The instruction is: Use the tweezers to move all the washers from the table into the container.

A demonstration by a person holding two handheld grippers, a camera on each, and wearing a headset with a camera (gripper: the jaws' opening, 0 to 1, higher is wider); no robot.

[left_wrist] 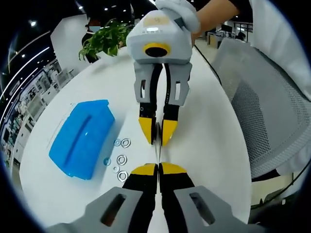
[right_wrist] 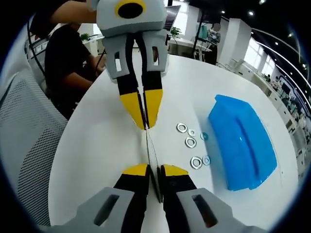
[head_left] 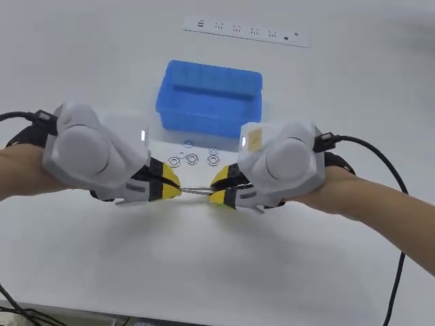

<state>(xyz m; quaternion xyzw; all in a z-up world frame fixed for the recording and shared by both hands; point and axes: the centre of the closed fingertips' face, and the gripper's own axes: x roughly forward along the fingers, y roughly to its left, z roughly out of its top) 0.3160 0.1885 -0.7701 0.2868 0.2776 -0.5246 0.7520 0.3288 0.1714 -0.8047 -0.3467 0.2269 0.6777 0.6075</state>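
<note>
- Spanning the gap between the two grippers, the tweezers (head_left: pixel 197 191) are pinched at one end by the left gripper (head_left: pixel 170 183) and at the other by the right gripper (head_left: pixel 221 187)
- Both pairs of jaws are pressed together on the thin metal, and the yellow tips face each other, close but apart
- The long axis of the tweezers runs from gripper to gripper, so it lies broadside to the washers (head_left: pixel 192 159) and no tip is aimed at them
- The washers are scattered on the table (head_left: pixel 204 272) just beyond the tweezers, off the left gripper's left flank and the right gripper's right flank
- They lie about level with the gap between the tips, so neither gripper can be called clearly nearer
- The container (head_left: pixel 211 95) stands further out on the same side, just past the washers, which are all outside it
- Before a pick, the tweezers would probably have to be left to one gripper and swung round until the tips point at the washers
- The task is judged to be at its start
</note>
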